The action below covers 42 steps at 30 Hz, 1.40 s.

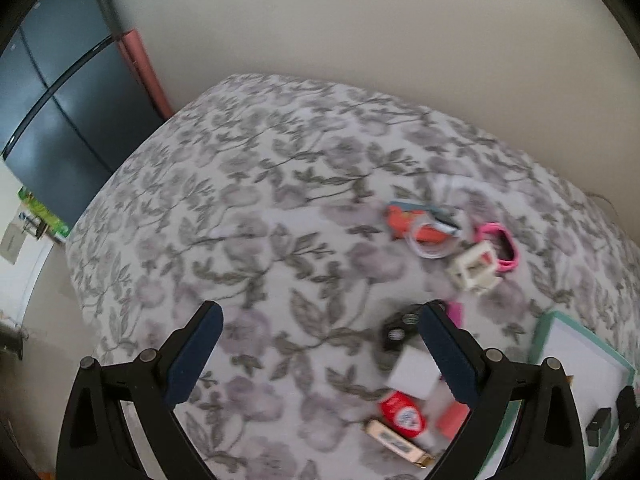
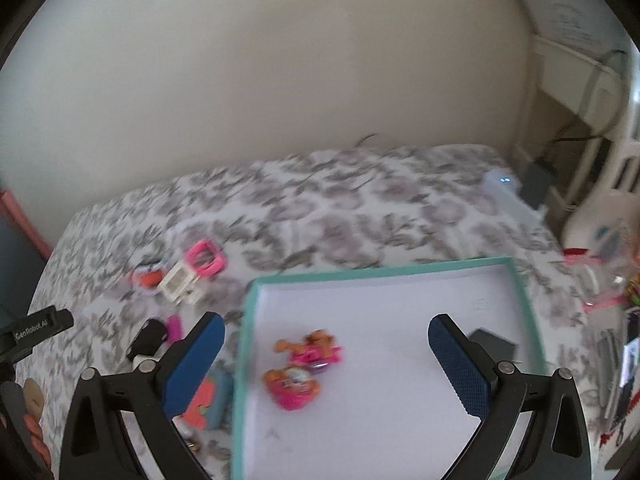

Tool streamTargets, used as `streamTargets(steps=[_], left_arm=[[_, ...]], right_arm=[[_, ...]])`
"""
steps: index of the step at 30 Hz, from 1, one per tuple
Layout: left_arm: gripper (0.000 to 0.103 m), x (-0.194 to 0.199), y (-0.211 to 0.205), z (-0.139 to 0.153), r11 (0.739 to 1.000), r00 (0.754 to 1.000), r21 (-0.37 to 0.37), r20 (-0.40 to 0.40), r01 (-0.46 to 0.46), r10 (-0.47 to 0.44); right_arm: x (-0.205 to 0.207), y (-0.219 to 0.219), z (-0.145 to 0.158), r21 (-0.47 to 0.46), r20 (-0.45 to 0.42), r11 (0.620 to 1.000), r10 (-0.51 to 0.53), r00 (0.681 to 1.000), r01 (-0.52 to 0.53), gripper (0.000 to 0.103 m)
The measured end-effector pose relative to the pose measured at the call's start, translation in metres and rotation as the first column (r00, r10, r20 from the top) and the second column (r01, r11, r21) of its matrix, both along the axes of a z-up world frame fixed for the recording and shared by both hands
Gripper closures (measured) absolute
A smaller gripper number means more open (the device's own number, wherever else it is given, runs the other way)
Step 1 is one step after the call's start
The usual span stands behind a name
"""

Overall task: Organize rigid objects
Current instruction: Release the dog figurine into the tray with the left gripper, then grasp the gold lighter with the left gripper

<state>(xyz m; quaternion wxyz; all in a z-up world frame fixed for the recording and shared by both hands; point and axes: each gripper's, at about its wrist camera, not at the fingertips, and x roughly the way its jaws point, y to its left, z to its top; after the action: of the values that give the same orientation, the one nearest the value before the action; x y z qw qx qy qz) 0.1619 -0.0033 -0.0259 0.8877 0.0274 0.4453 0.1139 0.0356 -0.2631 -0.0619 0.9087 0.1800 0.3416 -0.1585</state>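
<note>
Toys lie on a bed with a flower cover (image 1: pixel 248 216), and we want to put the hard ones away in one place. That place looks like the box with the green rim (image 2: pixel 520 280), low in the middle of the right wrist view. Its white floor already holds two pink and orange toys (image 2: pixel 296 388) and a dark flat thing (image 2: pixel 494 344) near the right side, so we think the job is partly done.

Our right gripper (image 2: pixel 326 350) hangs over the box with its blue fingers (image 2: pixel 192 364) spread wide and nothing between them. It sits there, we think, because that is where things get dropped.

Our left gripper (image 1: pixel 320 344) is also wide apart and holds nothing. It points at the loose things on the bed: a black toy (image 1: pixel 400 328), a white block (image 1: pixel 412 372) and a red toy (image 1: pixel 402 416) low and right in the left wrist view. Farther up lie a cream block (image 1: pixel 474 266) and a pink frame (image 1: pixel 506 246), touching each other. We guess the left one is near the pile so it can pick next.
</note>
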Motion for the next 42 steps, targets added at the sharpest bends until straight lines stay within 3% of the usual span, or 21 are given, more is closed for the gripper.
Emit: streamTargets(steps=[7,18,24,31,38,42], left_arm=[[0.005,0.002,0.017,-0.016,0.998,0.998,-0.05,-0.055,-0.03,0.027],[0.005,-0.004,0.018,-0.053,0.995,0.985,-0.084,-0.167,-0.045,0.031],[0.005,-0.006,0.023,-0.086,0.987,0.962,-0.137,-0.27,-0.081,0.041],[0.005,-0.02,0.02,-0.102,0.992,0.959,-0.114,-0.284,-0.055,0.02],[0.005,-0.042,-0.005,-0.115,0.983,0.943,-0.167,-0.308,0.08,-0.129],[0.005,-0.052,-0.023,-0.117,0.959,0.924,-0.238,-0.31,0.153,-0.224]], right_arm=[[0.029,0.044,-0.014,0.027,-0.041,0.99,0.139,0.989,-0.138,0.0],[0.045,0.093,-0.056,0.076,-0.158,0.955,0.296,0.942,-0.287,0.0],[0.044,0.097,-0.068,0.063,-0.213,0.962,0.273,0.938,-0.265,0.0],[0.036,0.083,-0.068,0.035,-0.25,0.975,0.221,0.943,-0.219,0.0],[0.022,0.057,-0.062,0.06,-0.246,0.986,0.164,0.955,-0.154,0.0],[0.018,0.043,-0.061,0.104,-0.235,0.987,0.141,0.962,-0.12,0.0]])
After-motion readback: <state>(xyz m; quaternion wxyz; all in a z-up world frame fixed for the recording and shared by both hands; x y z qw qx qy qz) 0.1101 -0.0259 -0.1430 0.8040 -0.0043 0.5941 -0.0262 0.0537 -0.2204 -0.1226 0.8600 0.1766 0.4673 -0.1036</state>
